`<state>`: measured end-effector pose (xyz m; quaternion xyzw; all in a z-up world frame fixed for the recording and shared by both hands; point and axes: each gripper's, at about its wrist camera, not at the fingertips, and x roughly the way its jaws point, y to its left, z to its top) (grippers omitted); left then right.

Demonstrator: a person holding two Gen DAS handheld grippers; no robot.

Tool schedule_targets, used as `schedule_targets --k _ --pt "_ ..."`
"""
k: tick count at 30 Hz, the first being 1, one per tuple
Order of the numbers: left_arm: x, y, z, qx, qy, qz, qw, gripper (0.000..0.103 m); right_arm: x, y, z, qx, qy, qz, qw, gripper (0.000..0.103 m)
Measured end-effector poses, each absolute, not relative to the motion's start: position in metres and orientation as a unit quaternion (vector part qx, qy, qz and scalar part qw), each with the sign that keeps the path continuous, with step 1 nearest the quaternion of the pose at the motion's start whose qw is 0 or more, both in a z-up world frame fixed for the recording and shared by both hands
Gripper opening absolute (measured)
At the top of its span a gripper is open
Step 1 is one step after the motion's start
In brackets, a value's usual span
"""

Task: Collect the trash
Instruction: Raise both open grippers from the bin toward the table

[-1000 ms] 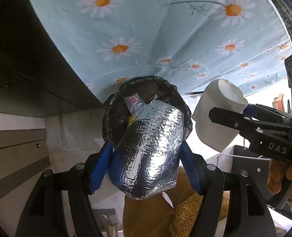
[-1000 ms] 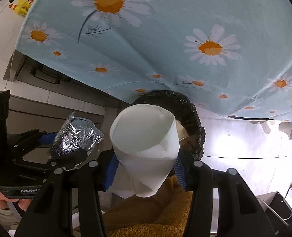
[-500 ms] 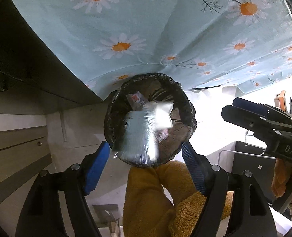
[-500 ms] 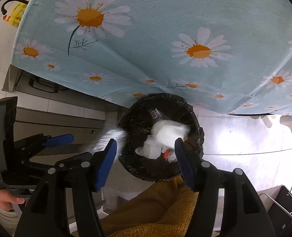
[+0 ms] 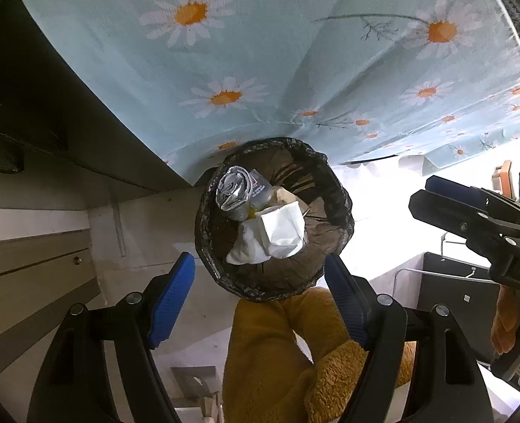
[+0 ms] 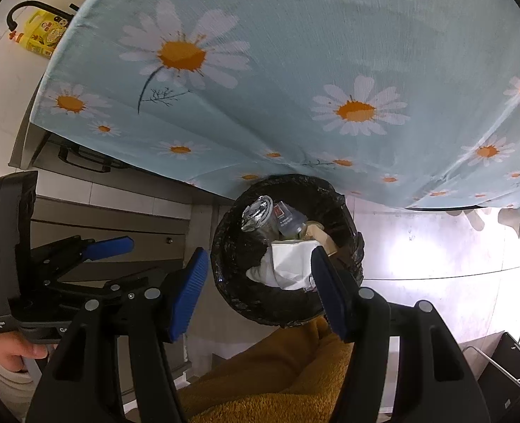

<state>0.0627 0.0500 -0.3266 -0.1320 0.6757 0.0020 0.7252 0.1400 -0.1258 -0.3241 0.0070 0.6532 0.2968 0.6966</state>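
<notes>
A round bin lined with a black bag [image 5: 334,190] [image 6: 334,194] stands on the floor below both grippers, at the edge of the daisy tablecloth. Inside lie a crumpled foil piece [image 5: 232,190] [image 6: 258,213], a white paper cup [image 5: 283,231] [image 6: 291,264] and a small packet with a red label [image 5: 258,185]. My left gripper [image 5: 260,294] hangs open above the bin with nothing between its blue pads. The right gripper [image 6: 260,287] is open over the bin too and holds nothing. Each gripper shows at the side of the other's view.
A light blue tablecloth with daisies [image 5: 295,53] [image 6: 295,53] overhangs the bin's far side. A person's mustard fleece trousers [image 5: 277,359] fill the near floor. Grey drawers [image 5: 31,275] stand to the left, a yellow bottle [image 6: 43,33] far left, a black wire rack [image 5: 446,282] at right.
The left gripper let go of the foil piece and the right one let go of the white cup. Both fell into the bin, and both jaws now stand wider apart.
</notes>
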Motion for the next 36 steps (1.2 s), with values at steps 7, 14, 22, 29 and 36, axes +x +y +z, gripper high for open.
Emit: schedule_targets --k 7,14,22,29,36 --pt "0.064 0.055 -0.306 -0.126 0.663 0.004 0.738 0.074 0.139 -0.130 -0.310 0.010 0.645 0.291 0.706 0.061" --pt "0.063 0.060 -0.271 -0.119 0.634 0.005 0.764 0.074 0.133 -0.134 -0.281 0.011 0.629 0.293 0.720 0.061" --pt "0.057 0.071 -0.236 -0.129 0.598 0.006 0.791 0.074 0.126 -0.132 -0.248 0.002 0.606 0.305 0.735 0.061" --pt "0.053 0.072 -0.206 -0.134 0.568 -0.004 0.812 0.074 0.124 -0.130 -0.212 0.003 0.578 0.312 0.754 0.064" --pt "0.061 0.078 -0.171 -0.133 0.533 -0.002 0.836 0.074 0.136 -0.129 -0.177 0.001 0.544 0.323 0.774 0.064"
